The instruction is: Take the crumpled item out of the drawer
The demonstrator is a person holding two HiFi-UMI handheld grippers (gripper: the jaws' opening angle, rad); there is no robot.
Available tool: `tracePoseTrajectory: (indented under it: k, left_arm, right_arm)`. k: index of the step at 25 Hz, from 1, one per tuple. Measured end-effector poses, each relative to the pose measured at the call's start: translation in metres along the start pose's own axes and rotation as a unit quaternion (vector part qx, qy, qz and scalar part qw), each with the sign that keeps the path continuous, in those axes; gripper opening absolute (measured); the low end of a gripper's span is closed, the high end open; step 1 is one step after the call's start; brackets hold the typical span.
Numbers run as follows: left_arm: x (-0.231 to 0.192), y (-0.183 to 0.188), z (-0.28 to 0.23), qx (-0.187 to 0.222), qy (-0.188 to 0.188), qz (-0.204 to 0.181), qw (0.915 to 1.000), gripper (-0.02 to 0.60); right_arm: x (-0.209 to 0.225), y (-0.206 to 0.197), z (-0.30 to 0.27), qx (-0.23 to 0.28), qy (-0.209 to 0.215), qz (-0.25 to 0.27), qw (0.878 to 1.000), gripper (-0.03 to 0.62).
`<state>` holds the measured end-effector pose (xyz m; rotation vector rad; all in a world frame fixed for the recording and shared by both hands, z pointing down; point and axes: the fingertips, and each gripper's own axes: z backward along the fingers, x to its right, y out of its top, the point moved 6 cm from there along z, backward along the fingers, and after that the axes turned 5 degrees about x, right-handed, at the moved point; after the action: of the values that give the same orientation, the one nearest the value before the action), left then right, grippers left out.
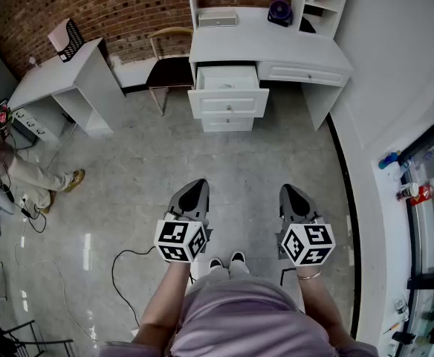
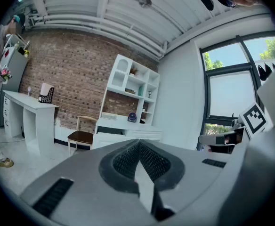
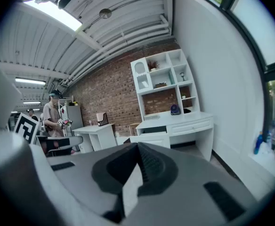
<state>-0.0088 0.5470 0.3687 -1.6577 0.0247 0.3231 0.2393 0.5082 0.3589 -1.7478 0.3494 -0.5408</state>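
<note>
A white desk [image 1: 276,47] stands against the brick wall across the room. Its top drawer [image 1: 228,78] is pulled open; the inside looks pale and I cannot make out a crumpled item there. My left gripper [image 1: 195,192] and right gripper [image 1: 291,195] are held side by side over the grey floor, well short of the desk. Both point toward it, shut, with nothing between their jaws. The left gripper view shows the left gripper [image 2: 138,142] with pads meeting at the tip and the desk [image 2: 128,128] far off. In the right gripper view the right gripper [image 3: 138,147] is likewise closed, with the open drawer [image 3: 149,138] beyond.
A wooden chair [image 1: 169,69] stands left of the drawers, and a second white desk [image 1: 68,76] further left. A person's legs [image 1: 31,173] show at the left edge. A black cable [image 1: 124,262] lies on the floor by my feet. Bottles [image 1: 418,192] sit on the right ledge.
</note>
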Motion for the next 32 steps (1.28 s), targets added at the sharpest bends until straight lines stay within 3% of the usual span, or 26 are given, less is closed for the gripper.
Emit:
tracePoseTrajectory:
  k: [16, 20, 32]
  left_arm:
    - [0.007, -0.002, -0.029, -0.012, 0.012, -0.004, 0.9998, 0.002]
    - [0.007, 0.0, -0.035, -0.011, 0.017, -0.002, 0.9998, 0.074]
    - [-0.024, 0.005, -0.081, -0.017, 0.024, -0.003, 0.9996, 0.143]
  right_arm:
    - [0.026, 0.003, -0.017, 0.002, 0.002, -0.006, 1.0, 0.003]
    - [0.03, 0.003, -0.024, 0.002, 0.005, -0.006, 1.0, 0.003]
    - [0.047, 0.009, -0.071, 0.001, 0.0, -0.015, 1.0, 0.002]
